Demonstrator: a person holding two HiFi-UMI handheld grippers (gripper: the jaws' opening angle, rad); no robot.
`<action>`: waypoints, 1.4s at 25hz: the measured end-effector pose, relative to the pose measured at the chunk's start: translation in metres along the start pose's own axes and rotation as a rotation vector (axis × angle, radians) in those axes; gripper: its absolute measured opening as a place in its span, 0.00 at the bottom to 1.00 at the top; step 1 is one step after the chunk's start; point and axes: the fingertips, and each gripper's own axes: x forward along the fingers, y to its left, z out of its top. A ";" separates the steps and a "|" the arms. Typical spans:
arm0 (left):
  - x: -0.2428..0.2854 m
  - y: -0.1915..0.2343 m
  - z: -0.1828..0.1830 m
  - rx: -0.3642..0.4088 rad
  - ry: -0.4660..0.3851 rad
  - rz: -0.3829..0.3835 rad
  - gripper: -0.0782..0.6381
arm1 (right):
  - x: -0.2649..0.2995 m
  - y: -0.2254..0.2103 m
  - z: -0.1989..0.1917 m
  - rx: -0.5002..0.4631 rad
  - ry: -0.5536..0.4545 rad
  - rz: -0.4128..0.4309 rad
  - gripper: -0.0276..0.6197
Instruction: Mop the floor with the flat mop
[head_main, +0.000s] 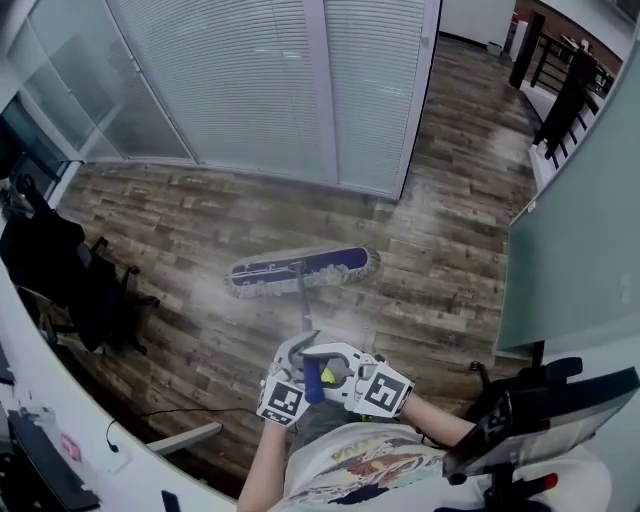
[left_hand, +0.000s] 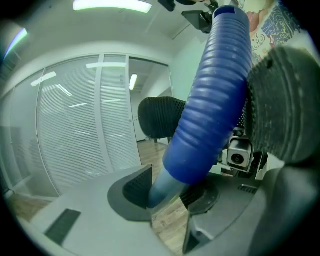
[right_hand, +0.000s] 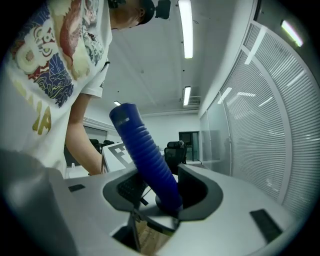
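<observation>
Left claw (left_hand: 169, 192), right claw (right_hand: 162, 195) pinch blue handle (right_hand: 147, 160); head view alone shows mop pad (head_main: 300, 270) on floor (head_main: 200, 230).

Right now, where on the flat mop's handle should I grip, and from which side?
The ribbed blue sleeve at its top, jaws closing across it from the side: it is round and slanted, and its ridges should resist slipping. The right gripper clamps there; the left gripper, the shaft just below.

The head view looks steeply down onto the wooden floor (head_main: 180, 230), while both gripper views look along their jaws at close range, sharing the blue mop handle (left_hand: 210, 100).
</observation>
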 end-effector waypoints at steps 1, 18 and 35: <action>-0.002 -0.010 -0.001 0.000 0.000 0.005 0.26 | -0.006 0.009 -0.003 -0.004 0.006 0.008 0.32; -0.001 0.015 -0.039 0.072 -0.029 -0.003 0.26 | 0.031 -0.002 -0.037 0.032 0.040 0.104 0.37; 0.018 0.170 -0.055 0.088 -0.048 -0.047 0.26 | 0.137 -0.121 -0.028 -0.017 0.011 0.058 0.37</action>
